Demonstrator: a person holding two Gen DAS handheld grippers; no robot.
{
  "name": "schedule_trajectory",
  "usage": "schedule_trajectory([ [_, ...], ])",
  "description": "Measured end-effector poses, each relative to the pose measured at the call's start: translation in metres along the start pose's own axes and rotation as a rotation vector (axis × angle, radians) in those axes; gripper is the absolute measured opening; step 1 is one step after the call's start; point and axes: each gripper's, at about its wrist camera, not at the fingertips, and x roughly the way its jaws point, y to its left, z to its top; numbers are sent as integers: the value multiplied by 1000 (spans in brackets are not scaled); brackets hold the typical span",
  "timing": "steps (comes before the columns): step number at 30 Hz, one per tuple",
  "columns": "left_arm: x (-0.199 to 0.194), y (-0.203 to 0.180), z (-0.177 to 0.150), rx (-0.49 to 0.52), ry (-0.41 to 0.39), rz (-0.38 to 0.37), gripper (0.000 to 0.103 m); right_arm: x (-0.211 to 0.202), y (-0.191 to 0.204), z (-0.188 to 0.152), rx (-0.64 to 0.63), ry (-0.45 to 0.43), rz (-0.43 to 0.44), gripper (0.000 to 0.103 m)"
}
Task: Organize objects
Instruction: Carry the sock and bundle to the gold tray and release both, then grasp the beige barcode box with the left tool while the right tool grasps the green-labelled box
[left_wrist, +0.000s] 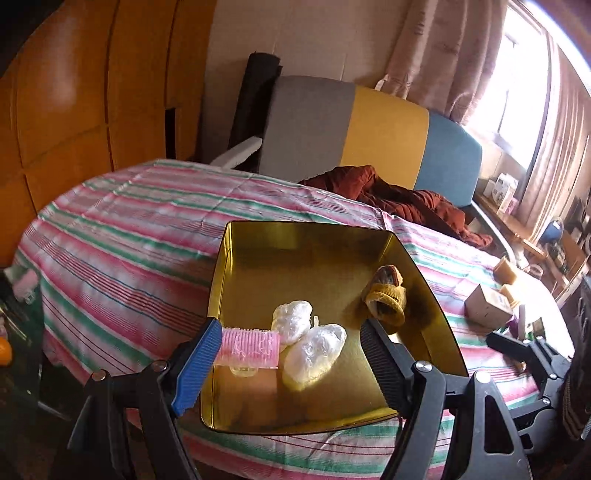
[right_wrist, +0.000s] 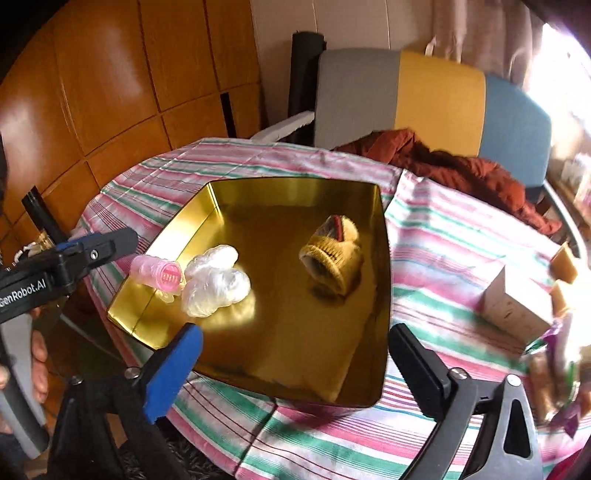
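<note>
1. Two views differ: only the right wrist view shows the left gripper (right_wrist: 122, 254) from the side, beside the pink hair roller (right_wrist: 157, 274) — contact unclear.
2. Items (right_wrist: 557, 376) at the right edge blur.
3. Gold tray (right_wrist: 258, 192) holds the roller, plastic bundles (right_wrist: 216, 278) and a knitted bootie (right_wrist: 332, 254); right gripper (right_wrist: 291, 363) gapes empty.

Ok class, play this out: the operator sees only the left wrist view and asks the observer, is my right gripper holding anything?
Observer: No. The right gripper hangs open over the tray, with nothing between its fingers.
Operator: And the roller by my left gripper's blue pad, where does it lie?
Observer: The roller lies at the tray's left wall, just under the left gripper, its open end towards the right camera. Whether they touch, I cannot tell.
</note>
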Motion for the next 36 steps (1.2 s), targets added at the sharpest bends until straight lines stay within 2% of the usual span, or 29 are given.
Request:
schedule_trajectory([
  [5, -7, -18, -7, 73, -15, 42, 79, -10, -6, -4, -7, -24, -51, 103],
  [19, -6, -48, -22, 160, 15, 26, 79, -21, -38, -11, 65, -35, -128, 103],
  [29, -9, -63, -26, 226, -6, 44, 79, -23, -53, -6, 69, -38, -178, 103],
  [36, -3, -70, -26, 245, 14, 37, 79, -33, -90, -3, 94, -39, -256, 103],
])
